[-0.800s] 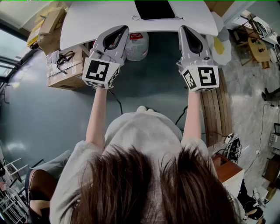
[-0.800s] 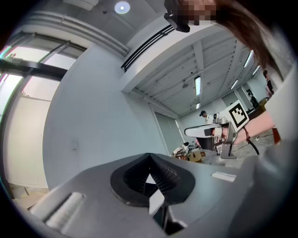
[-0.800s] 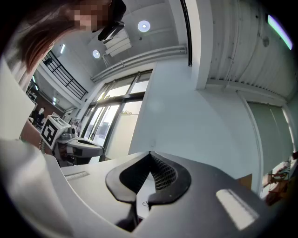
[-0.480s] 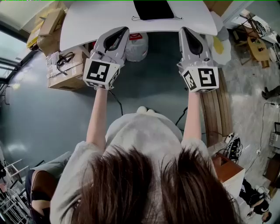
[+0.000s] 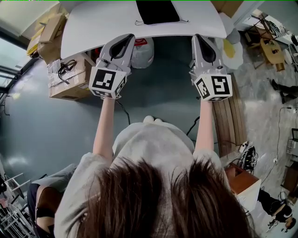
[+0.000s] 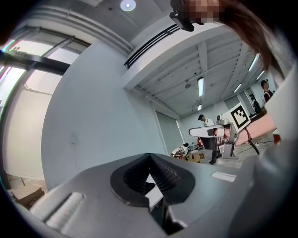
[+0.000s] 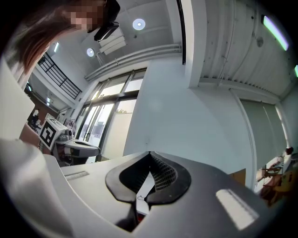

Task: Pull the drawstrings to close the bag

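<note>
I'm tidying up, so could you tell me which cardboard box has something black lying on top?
The larger cardboard box beside the white table's left corner carries the black tangle; the smaller box farther back shows nothing black on top.

Black bag point(image 5: 157, 11); white table point(image 5: 93, 25); grey left gripper point(image 5: 126, 38), right gripper point(image 5: 197, 37), black-white square-marker cubes point(image 5: 103, 80); brown box point(image 5: 70, 81).

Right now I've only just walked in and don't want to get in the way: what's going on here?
A person holds the left gripper and the right gripper out toward a white table. Both are shut and empty. The black bag lies farther back on the table, untouched. Neither gripper has reached its drawstrings.
</note>
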